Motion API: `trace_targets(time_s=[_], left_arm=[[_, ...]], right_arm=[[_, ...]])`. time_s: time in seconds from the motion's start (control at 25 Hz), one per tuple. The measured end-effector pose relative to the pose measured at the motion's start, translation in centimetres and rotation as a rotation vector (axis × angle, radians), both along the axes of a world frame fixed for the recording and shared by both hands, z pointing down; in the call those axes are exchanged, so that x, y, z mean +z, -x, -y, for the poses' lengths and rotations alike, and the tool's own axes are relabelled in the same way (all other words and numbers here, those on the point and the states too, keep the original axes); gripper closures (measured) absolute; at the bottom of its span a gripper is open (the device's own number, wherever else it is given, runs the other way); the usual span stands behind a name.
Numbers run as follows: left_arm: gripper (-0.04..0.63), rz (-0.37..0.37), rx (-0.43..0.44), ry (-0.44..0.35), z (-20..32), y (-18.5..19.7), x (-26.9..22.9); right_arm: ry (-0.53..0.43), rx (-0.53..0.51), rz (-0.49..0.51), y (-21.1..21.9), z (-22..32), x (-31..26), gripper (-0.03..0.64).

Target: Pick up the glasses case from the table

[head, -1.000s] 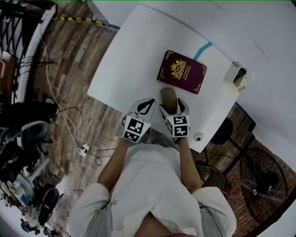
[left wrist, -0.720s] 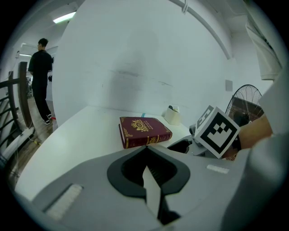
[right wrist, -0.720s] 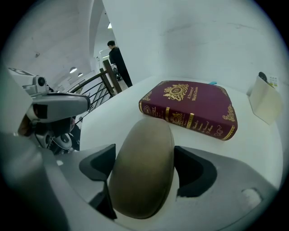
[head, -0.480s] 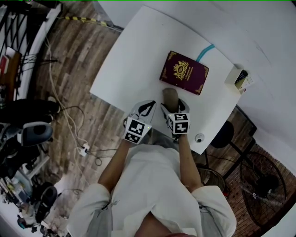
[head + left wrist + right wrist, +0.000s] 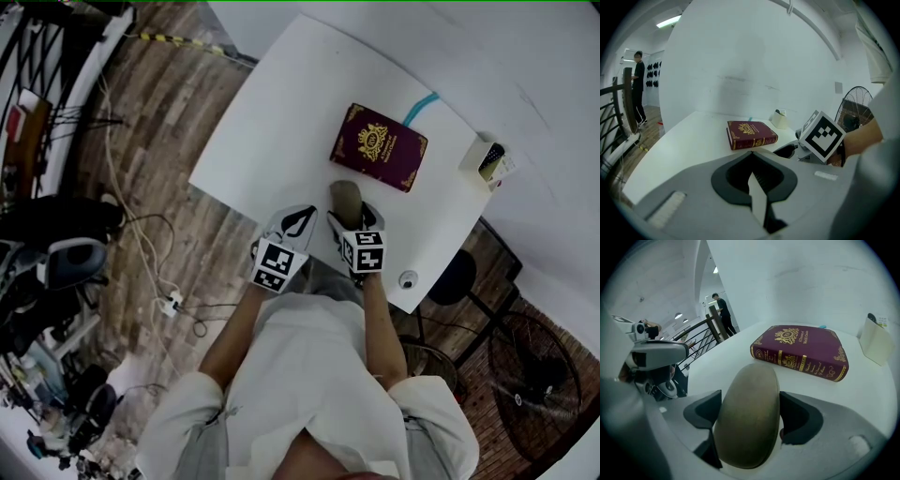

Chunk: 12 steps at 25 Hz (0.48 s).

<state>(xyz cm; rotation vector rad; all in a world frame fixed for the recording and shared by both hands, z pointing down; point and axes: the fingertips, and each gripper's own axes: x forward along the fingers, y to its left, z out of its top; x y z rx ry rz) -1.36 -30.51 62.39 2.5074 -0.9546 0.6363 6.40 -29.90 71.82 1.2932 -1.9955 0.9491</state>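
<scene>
The olive-brown glasses case (image 5: 747,413) is an oval shell held between the jaws of my right gripper (image 5: 749,416), which is shut on it. In the head view the glasses case (image 5: 343,198) pokes out past the right gripper (image 5: 356,221) near the table's front edge. My left gripper (image 5: 296,222) hovers just to its left, shut and holding nothing; in its own view the left gripper (image 5: 753,176) has its jaws together.
A maroon book with gold ornament (image 5: 379,147) lies flat just beyond the case on the white table (image 5: 272,122). A small white holder (image 5: 480,157) stands at the far right corner. A light-blue strip (image 5: 419,106) lies behind the book. A fan (image 5: 534,394) stands on the floor to the right.
Both grippers and the case keep nearly the same place; the head camera has shifted a little, so the table and book sit slightly further right in the picture.
</scene>
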Motion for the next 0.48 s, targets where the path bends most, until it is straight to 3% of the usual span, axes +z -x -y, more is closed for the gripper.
trace_targets(time_s=[0.48], left_arm=[[0.577, -0.011, -0.015, -0.036, -0.9, 1.6, -1.4]], right_arm=[[-0.152, 0.023, 0.028, 0.2, 0.6, -5.5, 0.228]])
